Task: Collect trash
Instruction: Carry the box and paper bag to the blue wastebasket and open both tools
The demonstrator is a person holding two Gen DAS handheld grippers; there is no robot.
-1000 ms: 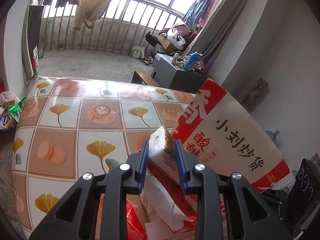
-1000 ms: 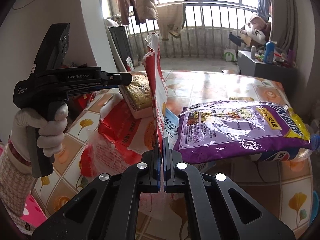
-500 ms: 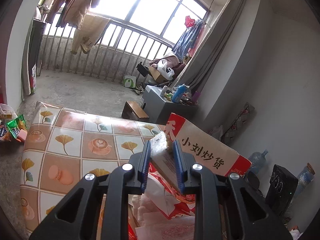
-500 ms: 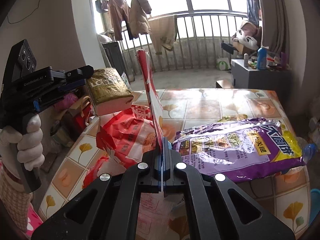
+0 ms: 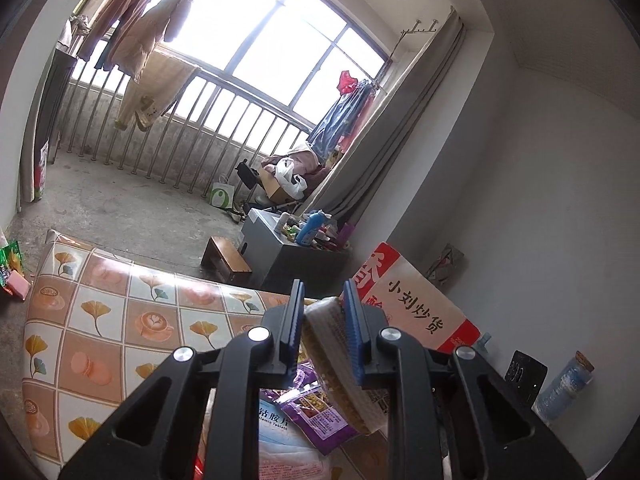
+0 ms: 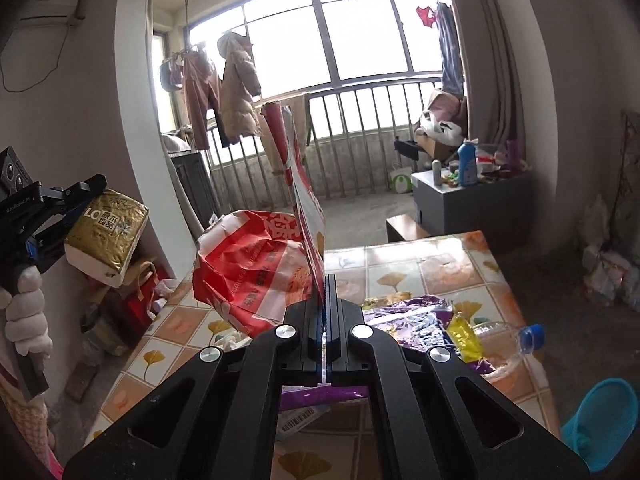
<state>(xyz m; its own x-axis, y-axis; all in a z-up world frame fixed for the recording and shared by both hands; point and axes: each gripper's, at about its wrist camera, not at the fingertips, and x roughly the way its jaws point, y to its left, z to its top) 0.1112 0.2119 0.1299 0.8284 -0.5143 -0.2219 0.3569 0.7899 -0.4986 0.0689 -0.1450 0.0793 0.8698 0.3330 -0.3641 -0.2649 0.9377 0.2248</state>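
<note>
Left gripper (image 5: 322, 312) clamps tissue pack (image 6: 105, 236); right gripper (image 6: 325, 300) pinches red bag (image 6: 256, 268) above table (image 6: 420, 264).

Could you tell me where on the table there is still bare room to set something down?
The patterned table is bare across its window-side half, bordered by its far edge and the left tongs. Nearer, it is crowded: the purple bag, the plastic bottle and the red-and-white bag fill it.

Daylight only, from large barred balcony window (image 5: 256, 60), blown out to white. Backlit hanging clothes (image 6: 224, 92) dark, haloed. Room interior dimmer, grey walls softly shaded. Glossy patterned plastic tablecloth (image 5: 96, 320) carries pale sheen. Strong fisheye bending, black vignette at corners. Near black gripper bodies slightly soft; no motion blur.
</note>
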